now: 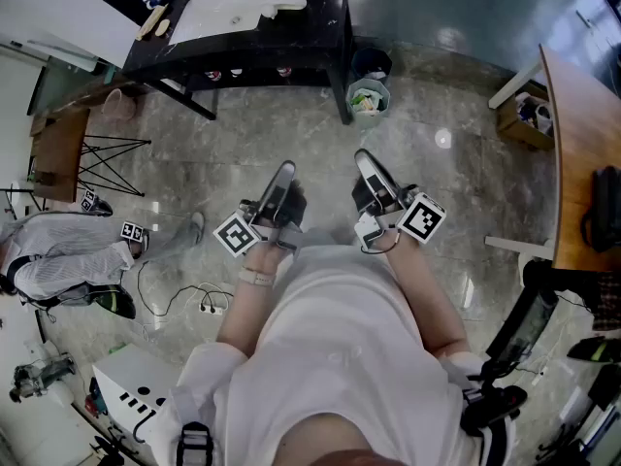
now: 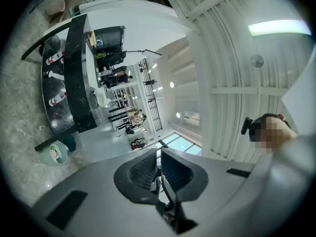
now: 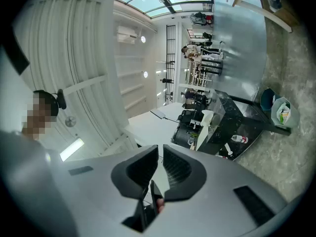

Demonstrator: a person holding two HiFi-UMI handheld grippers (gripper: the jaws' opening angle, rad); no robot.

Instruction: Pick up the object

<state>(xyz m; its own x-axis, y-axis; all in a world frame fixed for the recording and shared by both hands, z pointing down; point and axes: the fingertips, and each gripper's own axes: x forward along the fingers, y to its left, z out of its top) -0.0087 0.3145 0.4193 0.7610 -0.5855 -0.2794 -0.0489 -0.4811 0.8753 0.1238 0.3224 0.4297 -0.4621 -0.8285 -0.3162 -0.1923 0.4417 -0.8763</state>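
Note:
I hold both grippers side by side at chest height over the marble floor, well short of the black table [image 1: 291, 42] at the far side. On that table lie a white tray [image 1: 225, 10], a white object [image 1: 286, 1] and a wooden piece [image 1: 155, 19]. My left gripper [image 1: 283, 175] has its jaws together with nothing between them; its own view shows the left gripper [image 2: 159, 168] tilted upward at the room. The right gripper [image 1: 366, 163] is also shut and empty, as the right gripper [image 3: 160, 163] shows in its own view.
A bin [image 1: 367, 100] with a green-white bag stands by the black table's right leg. A wooden table [image 1: 582, 153] lies at the right, with a box [image 1: 524, 115] beside it. Another person [image 1: 58, 255] crouches at the left. A power strip [image 1: 209, 306] and cable lie on the floor.

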